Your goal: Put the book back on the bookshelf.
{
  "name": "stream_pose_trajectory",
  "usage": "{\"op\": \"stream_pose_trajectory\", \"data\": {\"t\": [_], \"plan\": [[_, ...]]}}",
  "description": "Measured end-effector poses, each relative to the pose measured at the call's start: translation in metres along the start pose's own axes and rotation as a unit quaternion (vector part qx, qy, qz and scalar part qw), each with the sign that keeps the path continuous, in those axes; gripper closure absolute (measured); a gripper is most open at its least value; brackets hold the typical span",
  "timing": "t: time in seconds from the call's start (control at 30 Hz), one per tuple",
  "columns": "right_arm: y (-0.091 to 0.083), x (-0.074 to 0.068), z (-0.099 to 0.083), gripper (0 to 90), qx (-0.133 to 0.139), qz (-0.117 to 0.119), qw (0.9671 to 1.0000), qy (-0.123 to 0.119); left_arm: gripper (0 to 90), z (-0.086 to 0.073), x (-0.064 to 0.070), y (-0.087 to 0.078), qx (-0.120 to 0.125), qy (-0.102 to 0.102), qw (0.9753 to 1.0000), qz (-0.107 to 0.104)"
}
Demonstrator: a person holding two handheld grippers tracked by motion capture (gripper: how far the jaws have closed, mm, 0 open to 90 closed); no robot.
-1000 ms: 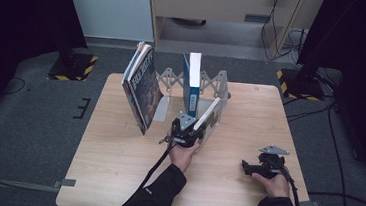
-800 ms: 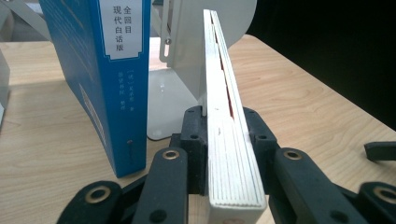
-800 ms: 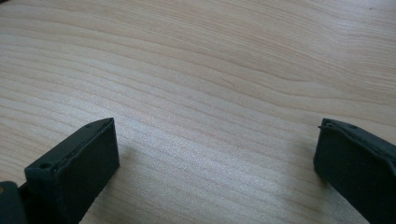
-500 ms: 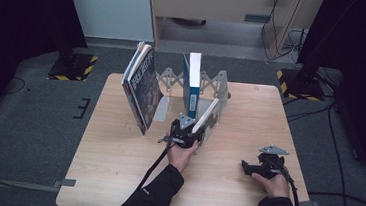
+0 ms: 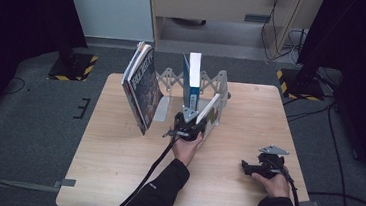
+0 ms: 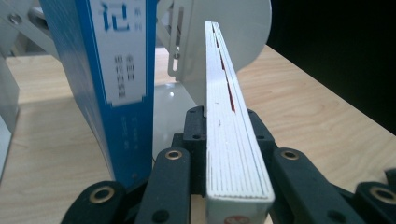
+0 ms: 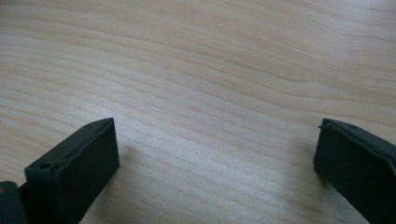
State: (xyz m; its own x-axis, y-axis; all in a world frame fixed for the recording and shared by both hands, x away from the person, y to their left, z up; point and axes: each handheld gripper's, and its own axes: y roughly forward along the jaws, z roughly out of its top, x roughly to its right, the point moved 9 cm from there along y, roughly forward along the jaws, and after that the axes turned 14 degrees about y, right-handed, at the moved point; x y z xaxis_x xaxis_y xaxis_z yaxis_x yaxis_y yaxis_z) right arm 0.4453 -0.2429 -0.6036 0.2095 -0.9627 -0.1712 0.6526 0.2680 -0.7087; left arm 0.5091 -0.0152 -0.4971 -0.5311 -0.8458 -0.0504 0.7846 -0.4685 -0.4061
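Wood counter under bright light, dark floor all round. My left gripper is clamped on the thin white book, near the middle of the counter, in the rack beside the blue book. I think it is light and stiff but smooth, so I hold the bottom edge. My right gripper rests wide open near the right front corner, holding nothing.

A blue book stands upright in the rack; a dark book leans at its left on the tabletop.
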Motion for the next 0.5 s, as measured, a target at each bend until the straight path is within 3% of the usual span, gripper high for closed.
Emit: {"op": "stream_pose_trajectory", "data": {"t": [0.17,0.33,0.5], "plan": [[0.000,0.000,0.000,0.4,-0.001,0.000,1.0000,-0.001,74.8,0.001,-0.001,0.010,0.000,-0.011,0.9999,0.008],[0.000,0.000,0.000,0.4,-0.001,0.000,1.0000,0.001,74.6,0.002,-0.002,0.017,0.007,-0.009,0.9998,0.017],[0.000,0.000,0.000,0.4,0.000,0.000,1.0000,0.001,73.4,0.000,-0.002,0.020,0.008,-0.009,0.9999,0.007]]}}
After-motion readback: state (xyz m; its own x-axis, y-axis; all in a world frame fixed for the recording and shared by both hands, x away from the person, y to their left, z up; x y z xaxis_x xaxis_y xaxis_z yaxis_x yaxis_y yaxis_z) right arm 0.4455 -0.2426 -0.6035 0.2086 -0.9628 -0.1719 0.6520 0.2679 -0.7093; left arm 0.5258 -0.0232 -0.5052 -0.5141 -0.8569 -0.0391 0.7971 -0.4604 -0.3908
